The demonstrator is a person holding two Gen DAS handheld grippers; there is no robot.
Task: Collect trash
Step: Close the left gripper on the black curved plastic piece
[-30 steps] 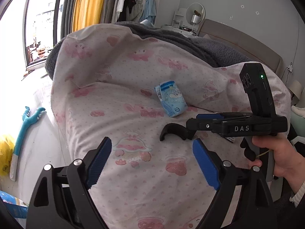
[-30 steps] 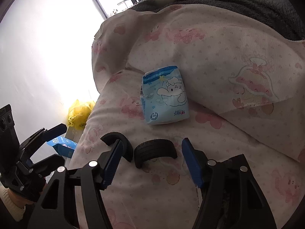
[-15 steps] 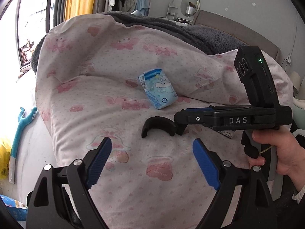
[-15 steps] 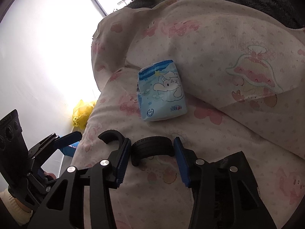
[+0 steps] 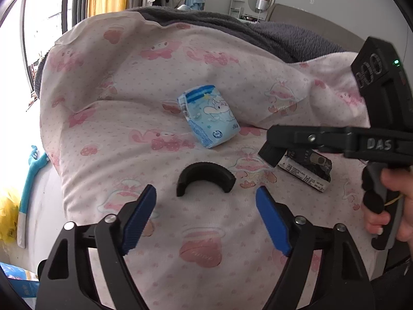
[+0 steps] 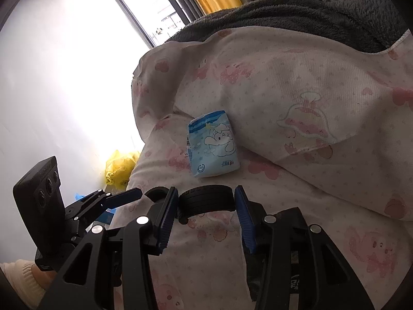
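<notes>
trash lies scattered on a bed under a pink cartoon-print quilt (image 5: 108, 134), with a grey blanket (image 5: 284, 36) bunched along its far edge. at the far left, in the left wrist view, a yellow bag (image 5: 7, 214) sits low beside the bed, with a teal long-handled thing (image 5: 31, 170) propped next to it.

moving right, the left claw (image 5: 205, 190) hangs over the quilt, tilted down. its jaws have just been closing but are spread, with nothing between the blue pads. just beyond its tips a black curved piece (image 5: 205, 174), ribbed like half a small tyre, rests on the quilt with its ends toward the camera. farther back, a blue packet (image 5: 210, 120) with a white cartoon animal lies flat, close to the fold where the quilt rises.

right of these, the right claw (image 5: 271, 152) reaches in from the side. its jaws have just been closing, and it is pinching a second black curved piece (image 6: 206, 202); the right wrist view shows both blue pads pressed on the ends of that ribbed arc, held above the quilt. behind its tip a black-and-white wrapper (image 5: 307, 170) lies on the quilt. at the far right edge a hand (image 5: 395, 206) grips the handle.

in the right wrist view the left claw (image 6: 124, 196) shows at the lower left, the first curved piece peeks out behind the left pad, and the blue packet (image 6: 213, 147) lies just past the held piece.
</notes>
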